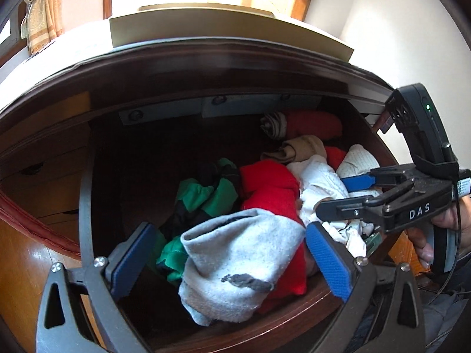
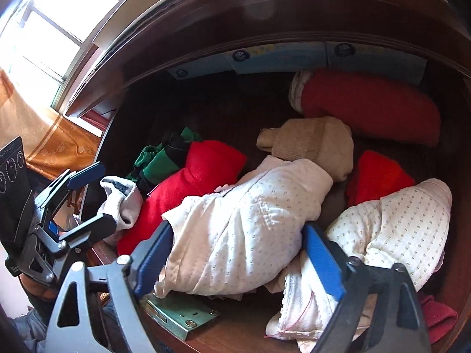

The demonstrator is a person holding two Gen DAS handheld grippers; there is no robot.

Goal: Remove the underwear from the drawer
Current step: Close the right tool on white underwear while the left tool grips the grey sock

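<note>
Dark wooden drawer [image 1: 294, 303] pulled open, sunlit window far left, wood floor below | left gripper [image 1: 226, 253] spread around grey underwear [image 1: 235, 264] at near front rim, not yet pinching | right gripper [image 2: 235, 253] straddling white dotted garment [image 2: 244, 220], looks unclamped | cloth soft, light, limp; pinch a bunched fold

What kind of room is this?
Probably a bedroom. A dark wooden drawer stands open, stuffed with clothes like the grey garment, and a curtained window lets in daylight.
</note>
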